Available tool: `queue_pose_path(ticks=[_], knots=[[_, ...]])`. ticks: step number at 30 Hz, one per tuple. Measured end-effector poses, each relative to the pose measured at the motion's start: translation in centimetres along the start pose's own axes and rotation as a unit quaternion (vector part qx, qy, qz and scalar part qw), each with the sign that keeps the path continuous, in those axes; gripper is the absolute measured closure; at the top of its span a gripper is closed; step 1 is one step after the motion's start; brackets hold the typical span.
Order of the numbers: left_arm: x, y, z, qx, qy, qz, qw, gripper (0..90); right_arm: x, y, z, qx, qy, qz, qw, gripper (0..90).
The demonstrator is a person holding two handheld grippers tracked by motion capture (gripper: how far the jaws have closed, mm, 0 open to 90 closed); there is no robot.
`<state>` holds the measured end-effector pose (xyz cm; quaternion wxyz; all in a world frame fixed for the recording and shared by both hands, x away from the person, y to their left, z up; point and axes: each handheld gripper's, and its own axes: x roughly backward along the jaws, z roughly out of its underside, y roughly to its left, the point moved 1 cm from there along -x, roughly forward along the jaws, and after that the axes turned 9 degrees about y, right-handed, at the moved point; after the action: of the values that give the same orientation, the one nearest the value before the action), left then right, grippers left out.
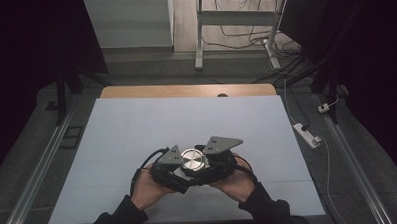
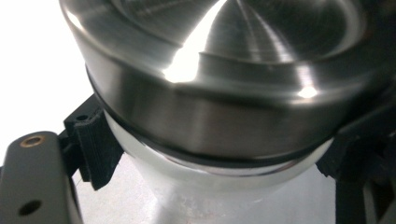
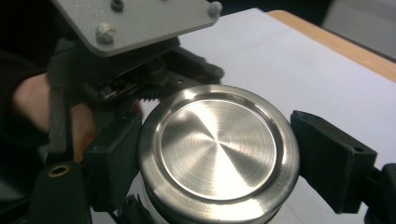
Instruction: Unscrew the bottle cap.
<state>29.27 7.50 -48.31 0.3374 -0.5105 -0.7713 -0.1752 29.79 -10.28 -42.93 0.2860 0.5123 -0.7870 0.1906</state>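
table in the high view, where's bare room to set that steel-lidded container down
The pale table is bare between the far wooden edge and the grippers, and along both side edges. It is crowded only near the front middle, where the left gripper and right gripper close on the steel-lidded container.

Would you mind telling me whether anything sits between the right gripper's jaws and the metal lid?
Nothing visible does. The right gripper has its jaws on opposite sides of the metal lid, pressed against its rim, while the left gripper clamps the white jar just below the lid.
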Motion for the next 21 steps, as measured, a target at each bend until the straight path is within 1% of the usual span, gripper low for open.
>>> queue_pose_path(ticks=[1,3,5,6,7,8,9,10,11,12,13,14,15,16,17,18,19,20,21], knots=[[0.1,-0.1,0.0,-0.008,-0.002,0.010,0.9999,15.9,0.1,-0.1,0.0,0.005,0.002,-0.010,0.9999,19.4],[0.2,-0.2,0.0,-0.021,0.001,0.021,0.9996,15.9,0.3,-0.5,0.0,0.024,0.002,-0.035,0.9991,19.5],[0.1,-0.3,0.0,-0.029,0.000,0.038,0.9988,15.9,0.5,-1.0,0.1,0.042,0.004,-0.068,0.9968,19.5],[0.1,-0.3,0.0,-0.029,0.000,0.038,0.9988,15.8,0.5,-1.0,0.1,0.042,0.004,-0.068,0.9968,19.5],[0.1,-0.3,0.0,-0.036,-0.002,0.048,0.9982,15.8,0.7,-1.5,0.3,0.062,0.002,-0.102,0.9928,19.5],[0.1,-0.5,-0.1,-0.052,-0.003,0.065,0.9965,15.8,0.9,-1.7,0.4,0.077,0.001,-0.121,0.9897,19.4],[0.0,-0.7,-0.1,-0.061,-0.004,0.073,0.9954,15.9,1.0,-2.0,0.5,0.095,-0.002,-0.140,0.9856,19.5],[0.0,-0.7,-0.1,-0.061,-0.004,0.073,0.9954,15.8,1.0,-2.2,0.7,0.113,-0.009,-0.160,0.9805,19.4],[0.0,-0.8,-0.2,-0.071,-0.001,0.079,0.9944,15.8,1.0,-2.2,0.7,0.113,-0.009,-0.160,0.9805,19.4],[0.0,-0.9,-0.2,-0.076,0.000,0.080,0.9939,15.8,1.2,-2.6,1.0,0.133,-0.019,-0.187,0.9731,19.3],[0.0,-1.1,-0.3,-0.074,-0.002,0.080,0.9940,15.8,1.3,-2.6,1.1,0.130,-0.021,-0.193,0.9723,19.2],[-0.1,-1.1,-0.3,-0.071,-0.003,0.080,0.9943,15.8,1.3,-2.6,1.1,0.122,-0.019,-0.192,0.9735,18.9],[0.0,-1.1,-0.3,-0.068,-0.005,0.077,0.9947,15.8,1.4,-2.5,1.1,0.116,-0.018,-0.185,0.9757,18.9],[0.1,-0.9,-0.2,-0.054,-0.008,0.066,0.9963,15.8,1.5,-2.4,0.9,0.106,-0.013,-0.171,0.9795,10.3],[0.1,-0.9,-0.2,-0.054,-0.008,0.066,0.9963,15.8,1.5,-2.4,0.9,0.106,-0.013,-0.171,0.9795,10.3],[0.2,-0.7,-0.2,-0.046,-0.009,0.059,0.9971,15.8,1.7,-2.3,0.7,0.078,-0.009,-0.155,0.9847,4.7],[0.3,-0.5,-0.1,-0.037,-0.011,0.051,0.9980,15.8,1.8,-2.2,0.5,0.062,-0.011,-0.147,0.9872,2.5],[0.4,-0.3,0.0,-0.029,-0.010,0.043,0.9986,15.8,1.9,-2.1,0.3,0.046,-0.013,-0.138,0.9892,1.1],[0.5,-0.1,0.0,-0.019,-0.012,0.035,0.9991,15.8,1.9,-2.1,0.3,0.046,-0.013,-0.138,0.9892,1.1]])
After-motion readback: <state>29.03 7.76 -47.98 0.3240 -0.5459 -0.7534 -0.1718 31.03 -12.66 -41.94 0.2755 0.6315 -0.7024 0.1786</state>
